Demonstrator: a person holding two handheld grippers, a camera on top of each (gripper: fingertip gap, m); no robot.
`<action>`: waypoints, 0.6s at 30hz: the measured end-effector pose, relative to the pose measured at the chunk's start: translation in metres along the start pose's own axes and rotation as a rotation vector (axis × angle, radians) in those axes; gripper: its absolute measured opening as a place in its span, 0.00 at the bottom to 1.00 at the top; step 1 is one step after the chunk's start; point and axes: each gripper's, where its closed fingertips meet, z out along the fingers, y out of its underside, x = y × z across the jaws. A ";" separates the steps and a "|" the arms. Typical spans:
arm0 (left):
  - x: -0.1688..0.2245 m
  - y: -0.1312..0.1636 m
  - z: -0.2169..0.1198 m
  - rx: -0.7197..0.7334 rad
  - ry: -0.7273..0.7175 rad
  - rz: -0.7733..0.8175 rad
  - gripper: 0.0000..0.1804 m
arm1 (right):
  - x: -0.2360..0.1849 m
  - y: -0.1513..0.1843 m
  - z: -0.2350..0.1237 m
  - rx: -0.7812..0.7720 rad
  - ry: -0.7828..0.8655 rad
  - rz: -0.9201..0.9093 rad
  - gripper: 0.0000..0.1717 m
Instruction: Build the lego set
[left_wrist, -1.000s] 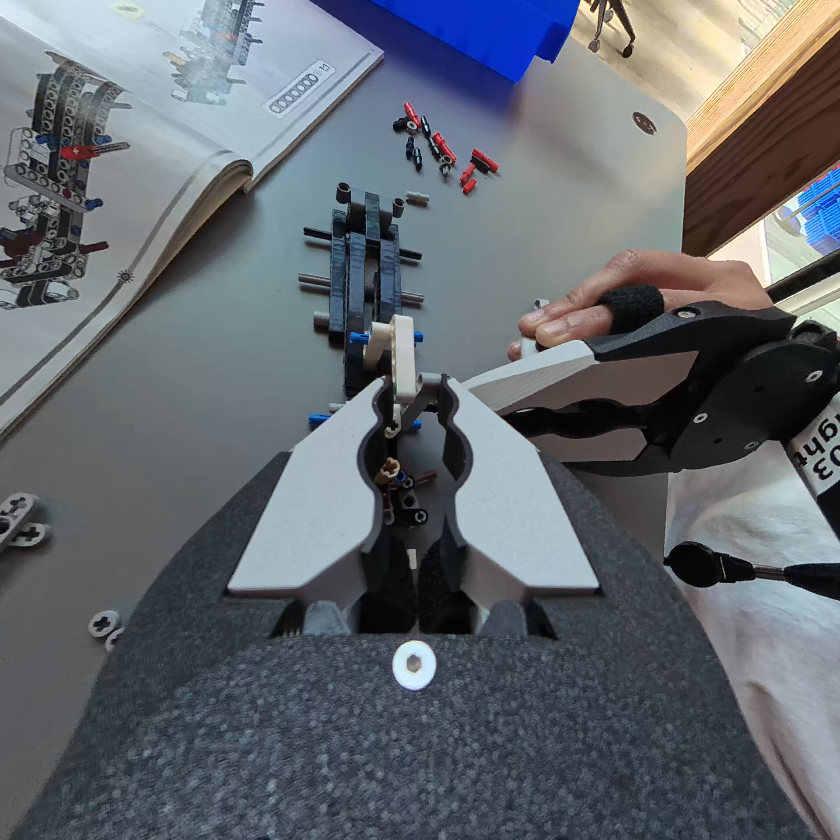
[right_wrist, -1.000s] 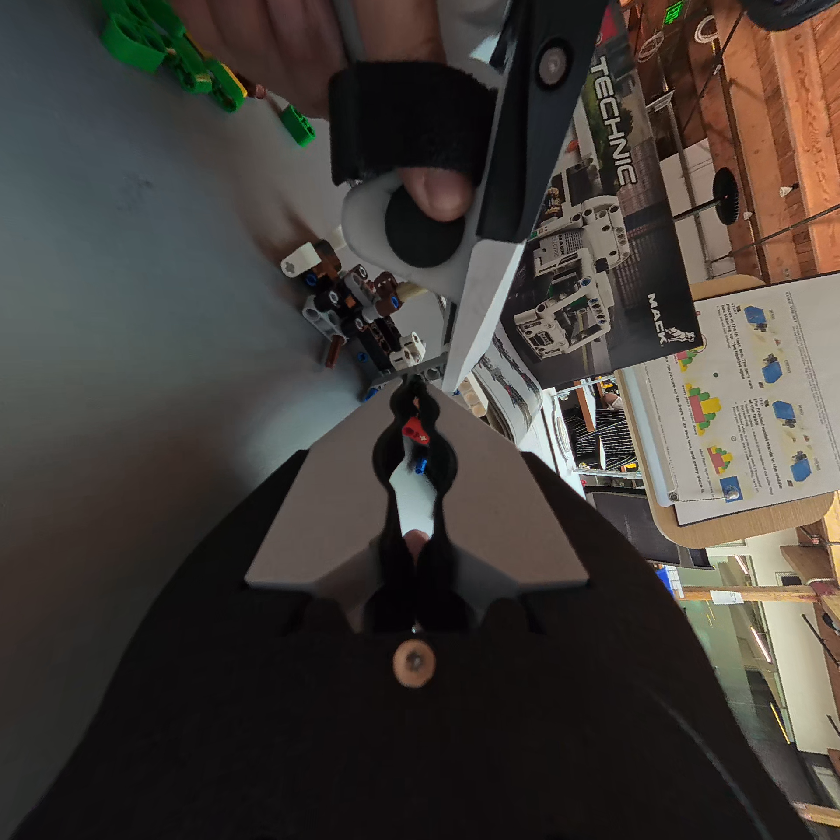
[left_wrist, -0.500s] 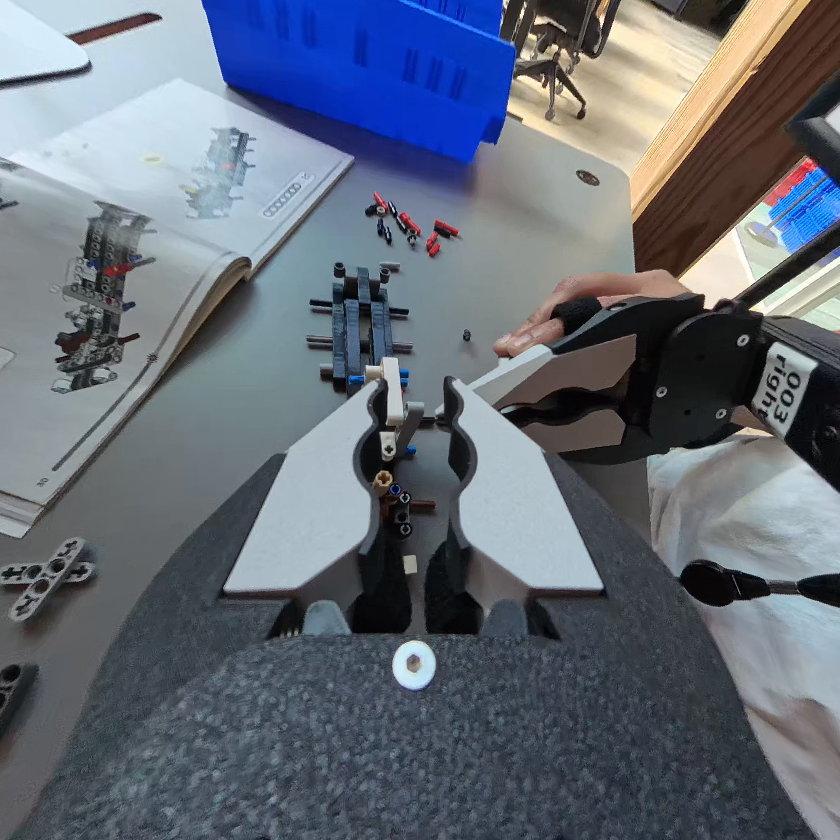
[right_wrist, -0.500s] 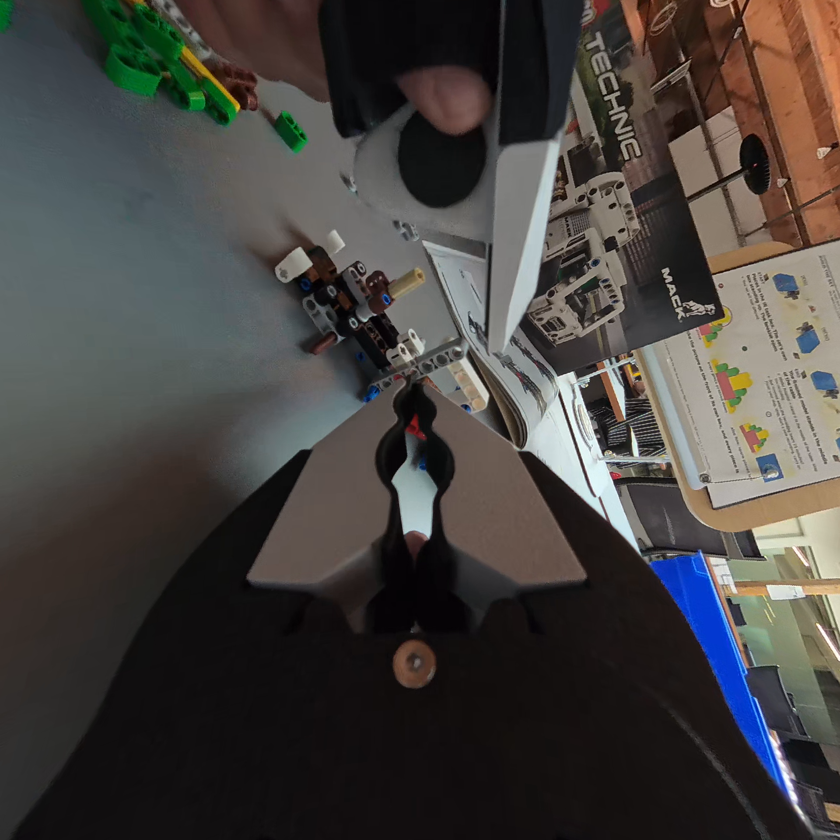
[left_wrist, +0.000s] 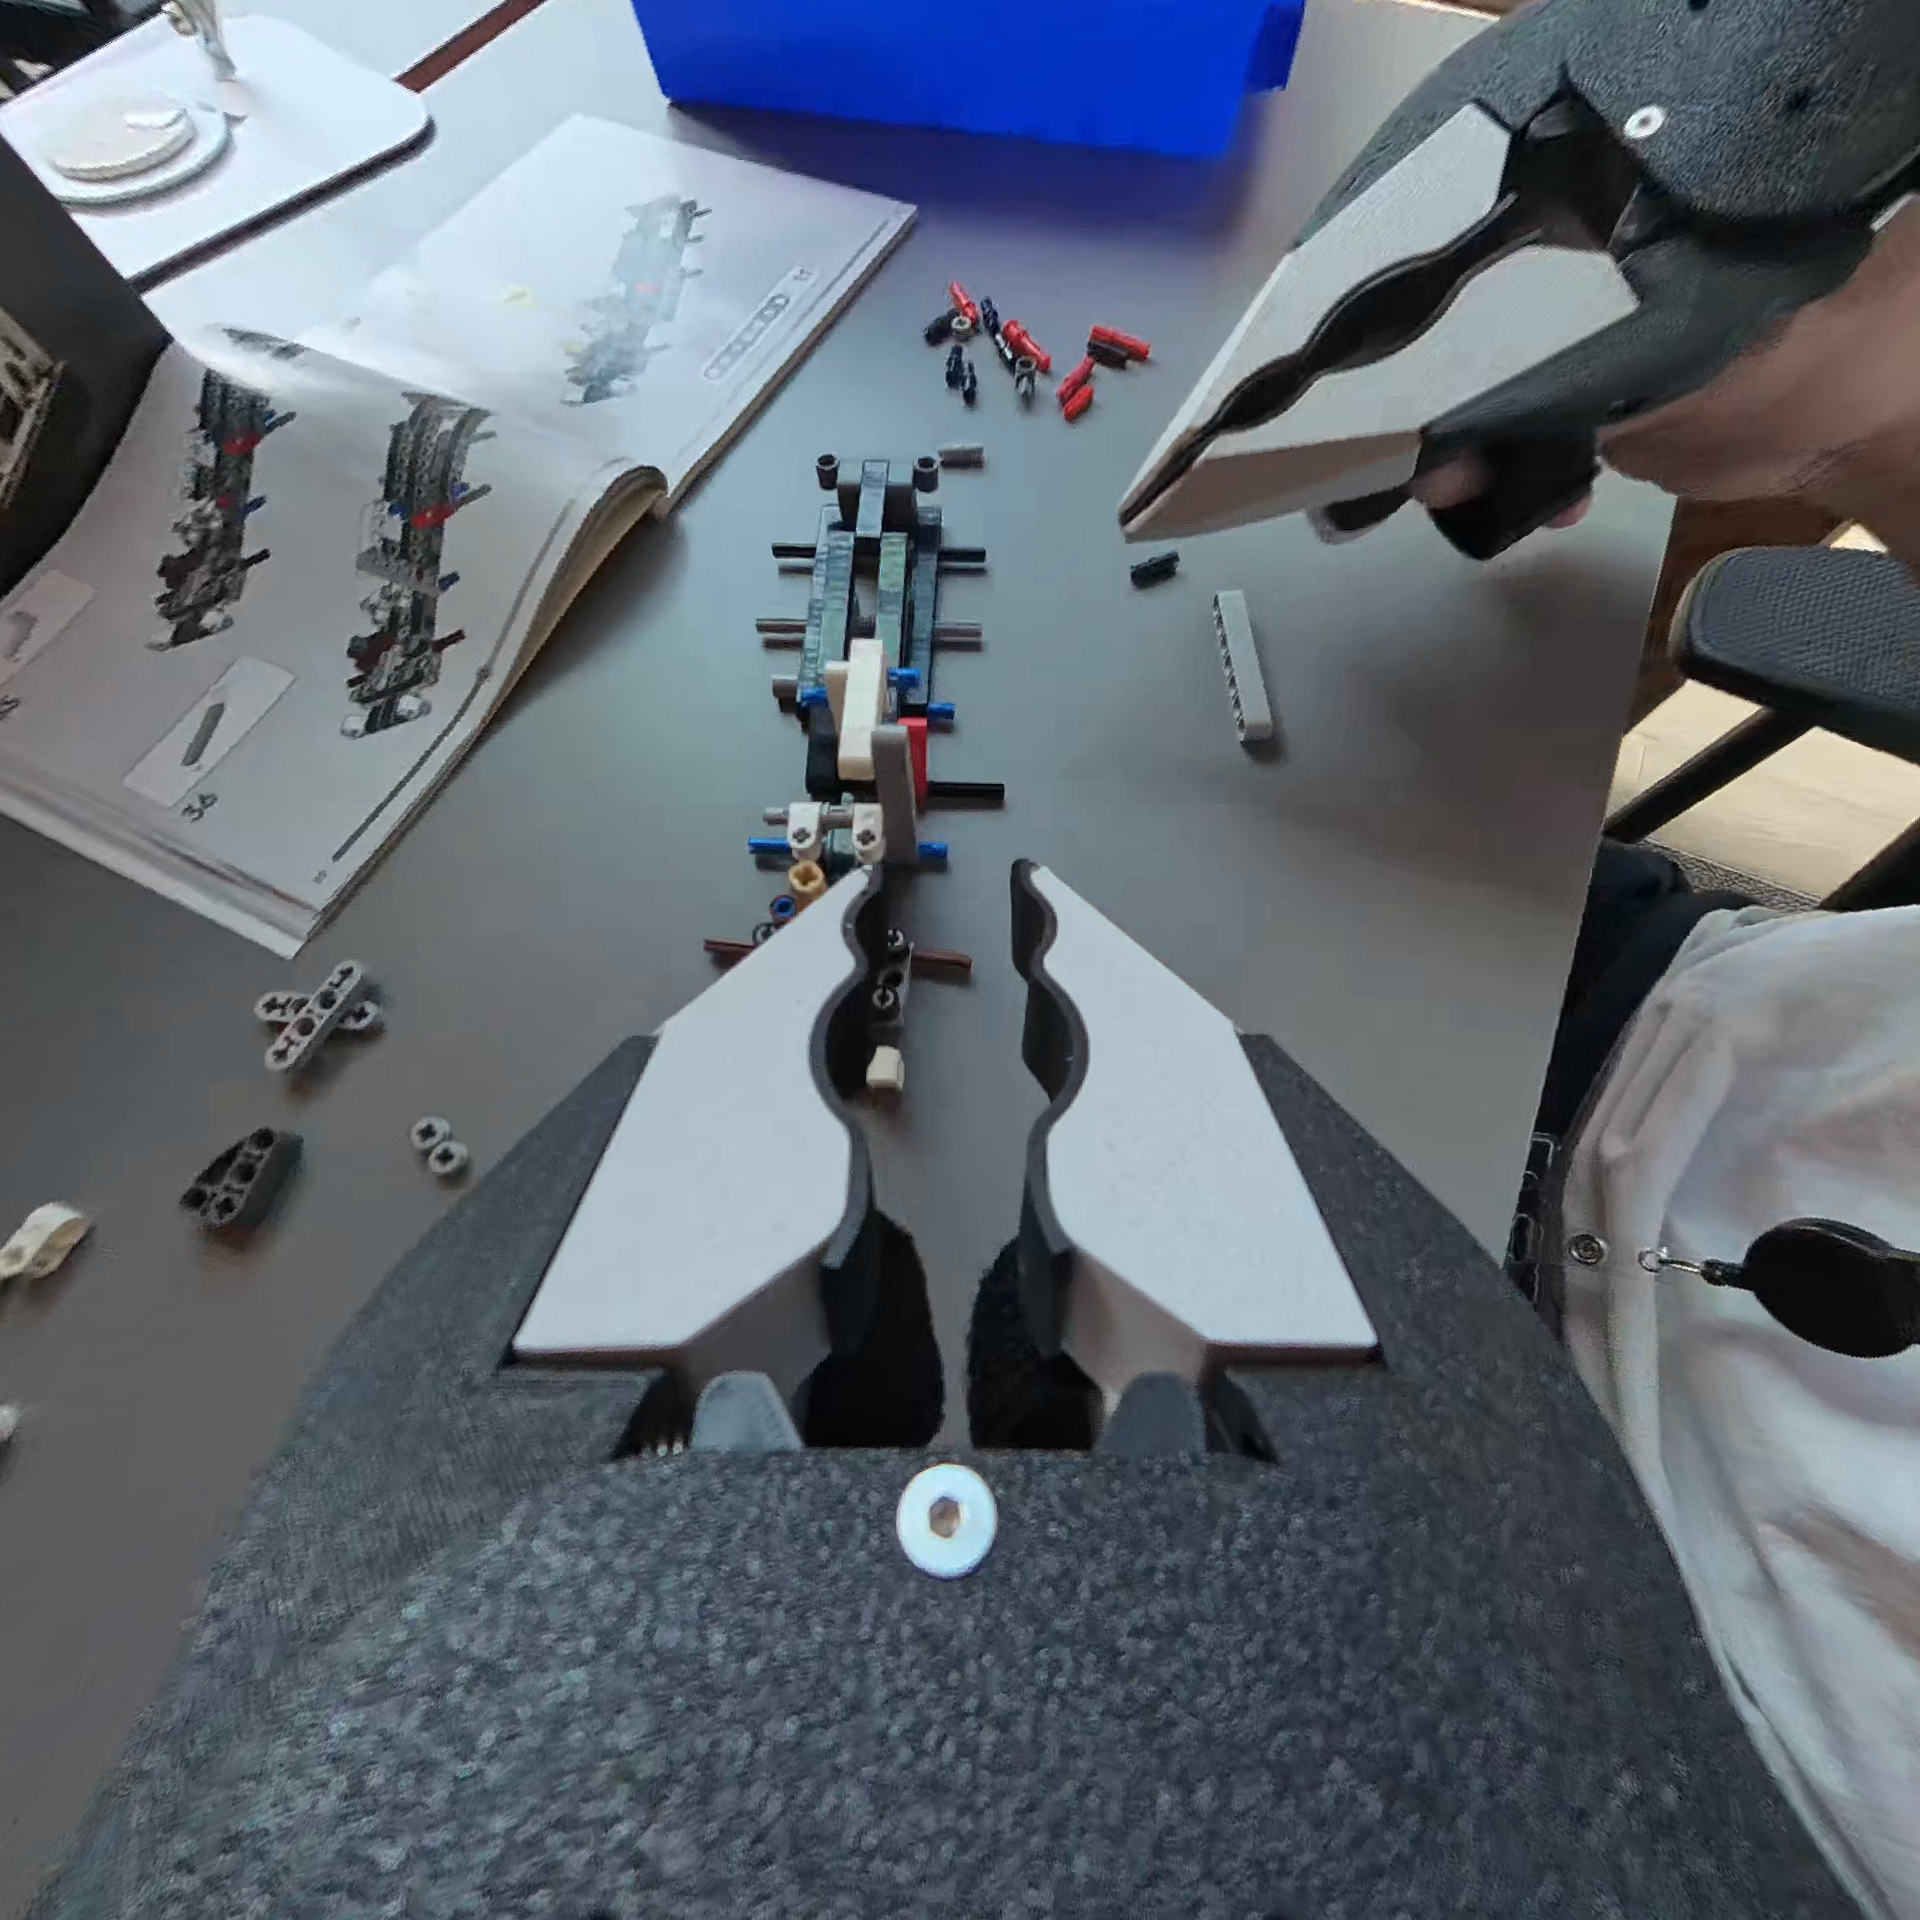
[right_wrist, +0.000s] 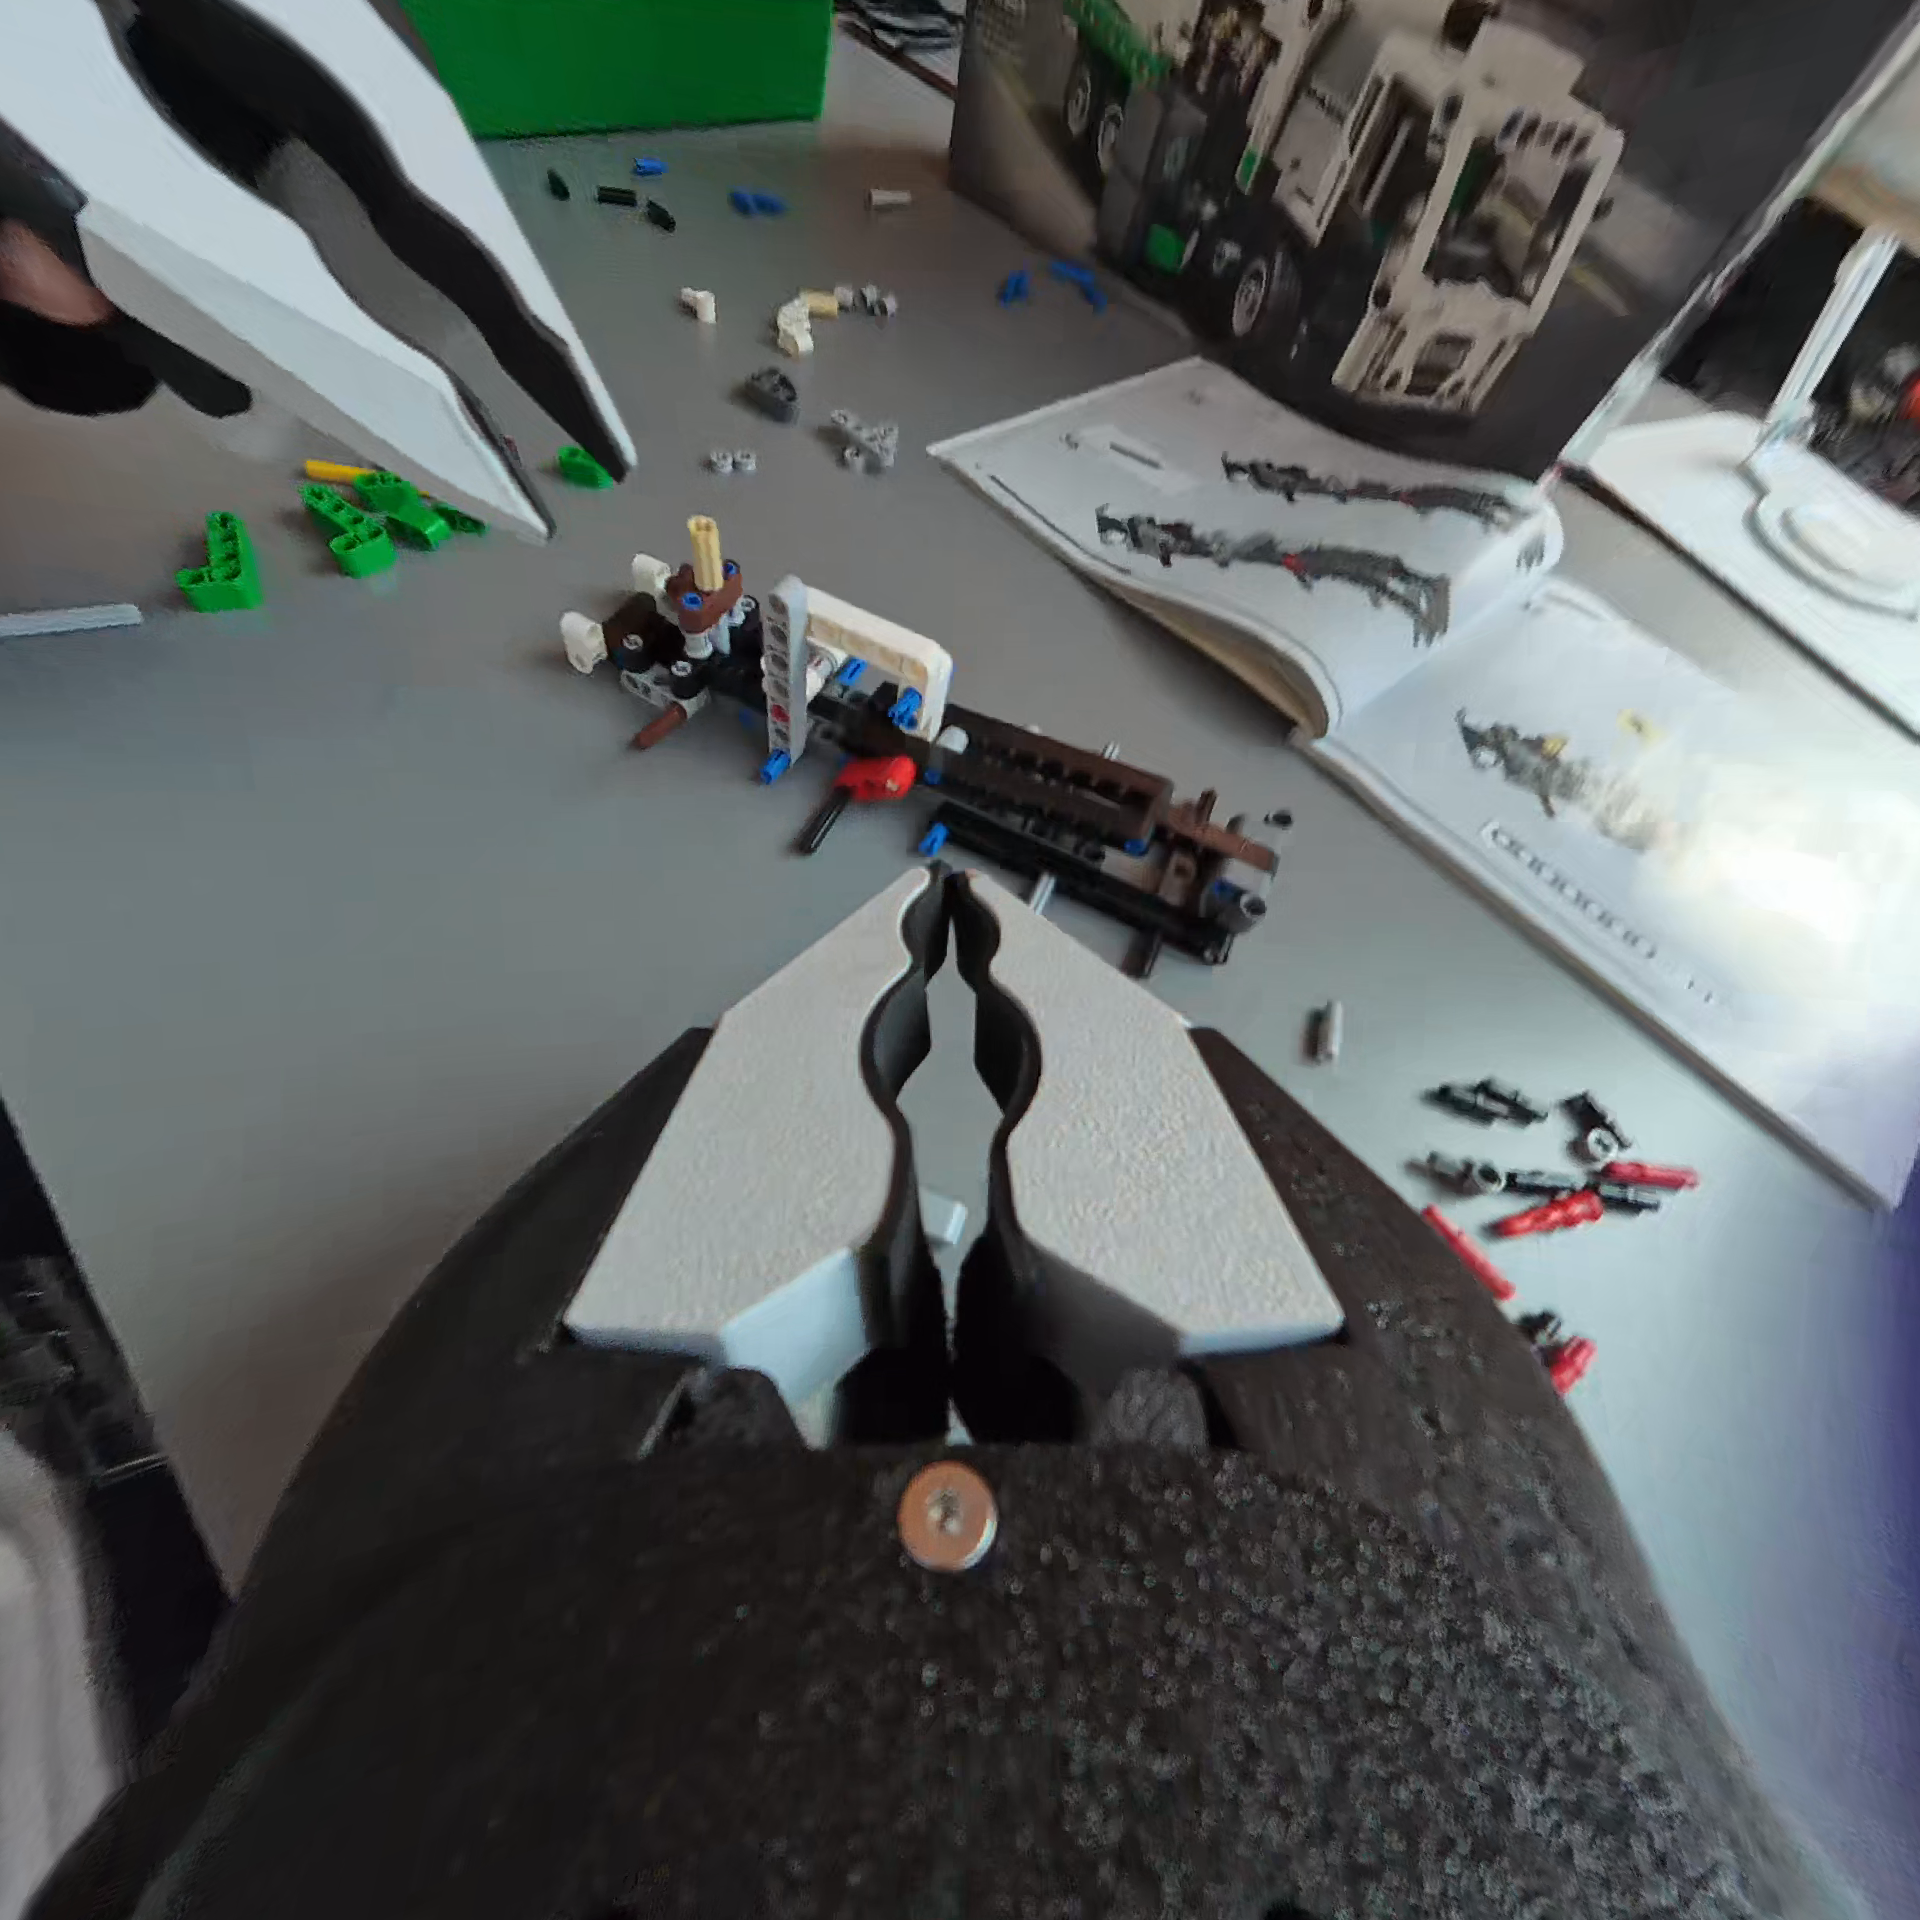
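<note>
The left tool (left_wrist: 940, 883) hangs with jaws apart, gripping nothing, over the near end of the toy-brick frame (left_wrist: 873, 665) mid-counter (left_wrist: 1403, 831). The right tool (right_wrist: 948, 883), jaws together and bare, hovers just beside that frame. Lowered carelessly, either could knock the upright beams loose or scatter the small pins (left_wrist: 1023, 348).

Both tools have lifted off the brick assembly (left_wrist: 878, 665); left tool (left_wrist: 940, 873) released it.

Bare table (left_wrist: 1351, 987) lies right of the long brick assembly (left_wrist: 878, 623); an open instruction booklet (left_wrist: 436, 436) blocks the left.
</note>
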 end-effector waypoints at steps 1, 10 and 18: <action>0.003 0.003 -0.004 0.006 -0.015 -0.013 0.12 | 0.001 0.003 -0.007 0.011 -0.007 0.069 0.00; 0.043 0.008 -0.025 0.119 0.012 -0.070 0.11 | 0.035 0.071 -0.036 -0.197 -0.001 0.039 0.14; 0.052 0.010 -0.016 0.138 0.059 -0.094 0.11 | 0.022 0.067 -0.013 -0.242 -0.075 0.029 0.08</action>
